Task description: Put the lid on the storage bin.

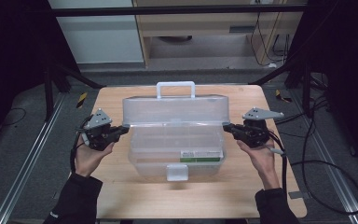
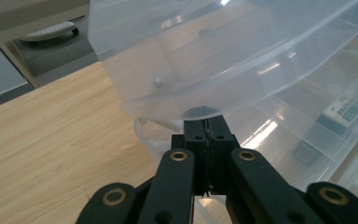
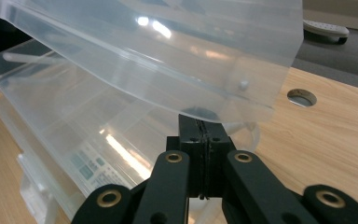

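Note:
A clear plastic storage box (image 1: 177,161) stands mid-table, with a white latch (image 1: 176,172) at its front and a green-striped label (image 1: 200,155) inside. Its lid (image 1: 175,109) is raised part-way, the handle (image 1: 175,88) at the far side. My left gripper (image 1: 126,127) is shut, tips touching the lid's left end. My right gripper (image 1: 225,126) is shut at the lid's right end. In the left gripper view the shut tips (image 2: 207,122) sit just under the lid's rim (image 2: 177,100). The right gripper view has the shut tips (image 3: 199,120) under the lid's corner (image 3: 242,105).
The wooden table (image 1: 121,191) has bare wood at both sides and in front of the box. A round cable hole (image 3: 301,97) lies in the tabletop past the right gripper. Cables (image 1: 317,163) trail on the floor at the right. Metal rails run along both sides.

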{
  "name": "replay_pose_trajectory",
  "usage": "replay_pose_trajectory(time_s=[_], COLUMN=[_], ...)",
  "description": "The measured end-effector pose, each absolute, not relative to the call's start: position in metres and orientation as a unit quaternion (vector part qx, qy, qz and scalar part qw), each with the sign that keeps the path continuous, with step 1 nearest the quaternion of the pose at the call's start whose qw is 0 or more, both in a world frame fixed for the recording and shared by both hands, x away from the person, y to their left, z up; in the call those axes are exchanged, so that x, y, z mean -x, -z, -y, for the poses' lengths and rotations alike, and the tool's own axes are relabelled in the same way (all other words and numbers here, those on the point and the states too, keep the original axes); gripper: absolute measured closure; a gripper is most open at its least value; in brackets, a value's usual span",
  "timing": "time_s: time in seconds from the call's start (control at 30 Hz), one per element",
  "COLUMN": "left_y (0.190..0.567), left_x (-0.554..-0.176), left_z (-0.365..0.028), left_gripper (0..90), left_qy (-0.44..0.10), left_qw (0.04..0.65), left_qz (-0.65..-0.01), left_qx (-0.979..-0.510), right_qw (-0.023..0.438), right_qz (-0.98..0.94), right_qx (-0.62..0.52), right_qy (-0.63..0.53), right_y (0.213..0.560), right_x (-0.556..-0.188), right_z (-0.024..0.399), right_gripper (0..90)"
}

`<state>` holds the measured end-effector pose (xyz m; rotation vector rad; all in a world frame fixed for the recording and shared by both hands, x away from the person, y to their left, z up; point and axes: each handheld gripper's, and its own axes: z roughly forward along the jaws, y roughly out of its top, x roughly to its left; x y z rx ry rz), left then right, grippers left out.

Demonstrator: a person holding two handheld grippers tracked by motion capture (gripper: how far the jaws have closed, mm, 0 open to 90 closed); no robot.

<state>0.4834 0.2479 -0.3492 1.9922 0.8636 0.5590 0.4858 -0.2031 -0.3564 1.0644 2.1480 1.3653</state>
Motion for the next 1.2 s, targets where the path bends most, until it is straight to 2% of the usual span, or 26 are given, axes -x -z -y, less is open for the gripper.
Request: replay_pose_trajectory(time_s=[0.73,1.13,1.2], left_y=[0.381,0.401,0.404], left_x=[-0.460,-0.460,-0.461], left_z=[-0.260,-0.262,-0.263], left_gripper=[89.0,88.1,87.3], left_qy=[-0.219,-0.204,-0.215], left_qw=[0.409,0.377,0.358], left_qz=[-0.348,-0.360,-0.364], left_qx=[-0.815,-0.828,-0.833], right_qw=[0.197,0.191,0.199], right_qz=[-0.791,-0.815,-0.818], right_qx=[-0.377,-0.380,-0.383], right_qy=[-0.439,-0.394,-0.380], right_y=[0.386,0.408,0.414], right_x=[-0.459,-0.451,-0.452], right_z=[0.210,0.209,0.209], right_gripper=[88.3,88.7,88.7])
